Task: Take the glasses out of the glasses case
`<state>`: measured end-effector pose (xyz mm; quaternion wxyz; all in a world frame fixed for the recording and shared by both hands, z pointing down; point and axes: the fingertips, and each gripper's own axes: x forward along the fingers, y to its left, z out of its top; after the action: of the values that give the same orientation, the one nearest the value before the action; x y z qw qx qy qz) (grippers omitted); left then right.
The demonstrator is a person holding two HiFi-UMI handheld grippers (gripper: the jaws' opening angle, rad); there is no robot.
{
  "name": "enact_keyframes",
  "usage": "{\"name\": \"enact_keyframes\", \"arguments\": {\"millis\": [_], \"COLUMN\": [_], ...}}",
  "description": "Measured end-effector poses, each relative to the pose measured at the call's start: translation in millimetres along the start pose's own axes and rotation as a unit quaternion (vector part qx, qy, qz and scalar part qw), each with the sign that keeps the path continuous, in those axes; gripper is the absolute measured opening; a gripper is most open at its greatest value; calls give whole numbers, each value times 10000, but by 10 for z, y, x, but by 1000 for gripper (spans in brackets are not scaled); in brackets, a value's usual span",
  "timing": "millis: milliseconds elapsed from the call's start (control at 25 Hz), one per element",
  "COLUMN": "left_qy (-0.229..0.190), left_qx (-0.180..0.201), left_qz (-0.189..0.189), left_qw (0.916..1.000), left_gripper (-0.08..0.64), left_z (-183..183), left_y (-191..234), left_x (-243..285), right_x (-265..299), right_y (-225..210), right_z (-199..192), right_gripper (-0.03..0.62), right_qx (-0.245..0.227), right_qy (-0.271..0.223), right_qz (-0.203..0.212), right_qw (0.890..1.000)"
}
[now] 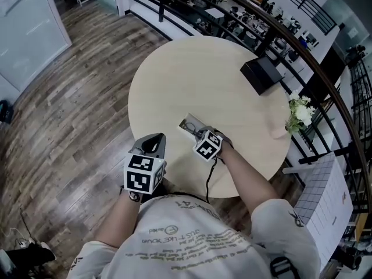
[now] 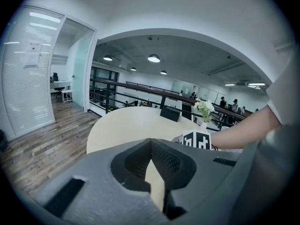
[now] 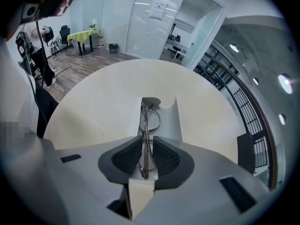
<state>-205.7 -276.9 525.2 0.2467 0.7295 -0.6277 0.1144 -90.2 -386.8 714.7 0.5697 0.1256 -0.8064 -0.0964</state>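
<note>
A white open glasses case [image 1: 188, 124] lies on the round beige table [image 1: 197, 74], near its front edge. In the right gripper view, thin metal-framed glasses [image 3: 149, 118] stand on edge in the case [image 3: 169, 121]. My right gripper [image 3: 145, 143] is shut on the glasses' frame, its pads [image 3: 165, 154] pressing it from both sides. From the head view this right gripper [image 1: 199, 133] sits right over the case. My left gripper [image 1: 153, 142] hangs beside the table's front left edge, apart from the case. That left gripper [image 2: 151, 145] is shut with nothing in it.
A black box [image 1: 263, 74] stands at the table's far right. White flowers [image 1: 299, 114] stand at the right edge. A dark railing [image 1: 325, 80] curves behind the table. Wood floor [image 1: 75, 97] lies to the left.
</note>
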Motion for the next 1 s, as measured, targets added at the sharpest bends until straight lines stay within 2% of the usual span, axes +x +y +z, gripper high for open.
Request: {"name": "enact_keyframes", "arguments": {"millis": [640,840,1000], "left_qy": [102,106,138], "left_qx": [-58,-39,-6], "left_qz": [38,5,-57], "left_qw": [9999,9999,9999], "left_gripper": [12,12,12], "left_z": [-90,-83,-74], "left_y": [59,60,60], "left_x": [8,22,38], "right_x": [196,191,153], "right_y": [-24,13,19], "right_z": [-39,-34,27], "right_gripper": [54,37,34], "right_qx": [-393,-556,-484], "right_qy": [401,358,211], "right_qz": [-210,-252,-211], "right_qw": [9982,9975,9984]}}
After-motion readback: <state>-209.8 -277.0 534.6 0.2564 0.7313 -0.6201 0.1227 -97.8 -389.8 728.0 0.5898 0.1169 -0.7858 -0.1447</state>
